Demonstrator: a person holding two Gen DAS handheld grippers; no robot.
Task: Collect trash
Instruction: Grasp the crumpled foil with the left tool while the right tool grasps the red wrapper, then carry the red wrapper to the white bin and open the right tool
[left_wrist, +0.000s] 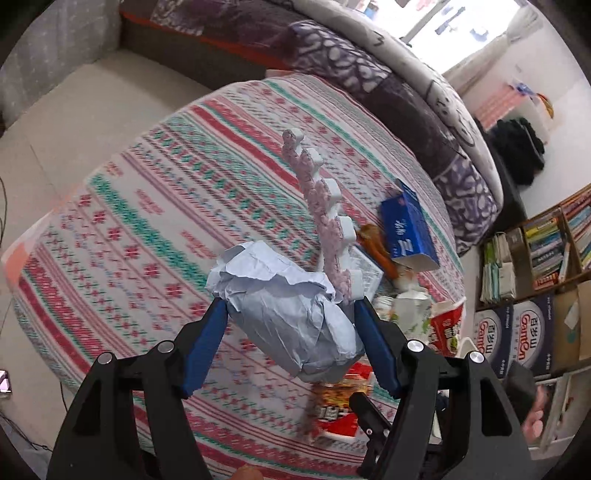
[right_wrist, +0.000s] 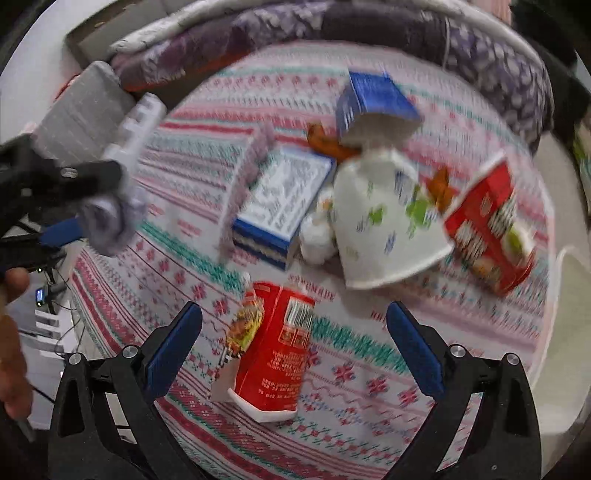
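Left gripper (left_wrist: 288, 332) clenched on crumpled paper wad (left_wrist: 284, 314): light, soft, squeezed mid-body | right gripper (right_wrist: 295, 350) released above red carton (right_wrist: 273, 354): stiff, light; take hold across flat sides

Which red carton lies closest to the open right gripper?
The red carton lying flat directly between the right gripper fingers; the other red carton sits far right beside the paper cup.

I'm seeing a crumpled pale-blue paper ball (left_wrist: 291, 314) sitting clamped with a notched pink-and-white foam strip (left_wrist: 325, 206) sticking upward. On the patterned cloth are lying a red carton (right_wrist: 273, 350), a white paper cup (right_wrist: 384, 218) tipped over and two blue boxes (right_wrist: 280, 203).
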